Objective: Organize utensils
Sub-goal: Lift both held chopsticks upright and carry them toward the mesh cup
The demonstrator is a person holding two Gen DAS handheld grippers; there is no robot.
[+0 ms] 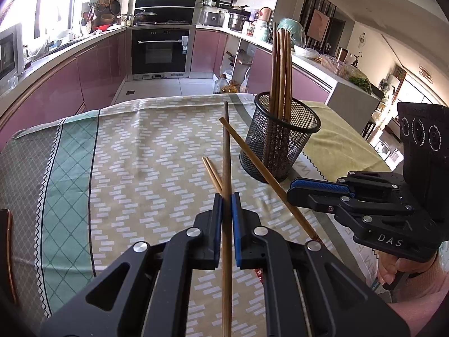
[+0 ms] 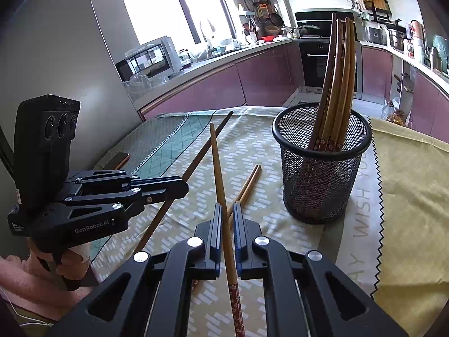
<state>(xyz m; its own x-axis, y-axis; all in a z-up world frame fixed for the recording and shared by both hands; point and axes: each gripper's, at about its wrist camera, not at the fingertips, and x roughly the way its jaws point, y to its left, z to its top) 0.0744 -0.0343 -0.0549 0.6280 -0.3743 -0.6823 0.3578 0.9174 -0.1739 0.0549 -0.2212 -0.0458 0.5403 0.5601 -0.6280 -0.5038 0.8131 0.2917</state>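
Both our grippers were clamped on one chopstick each: left gripper [image 1: 226, 205] on darker chopstick [image 1: 226, 151], right gripper [image 2: 226, 216] on lighter chopstick [image 2: 217, 163], both just left of mesh holder [image 2: 322, 179] on table [image 1: 118, 151]. We figured best way: lift tip above holder rim, tilt stick upright, one stick at a time so they didn't cross. Holder already had bunch of chopsticks [image 2: 338, 84] leaning inside. Loose pair [image 2: 247, 185] lay flat near holder's left.
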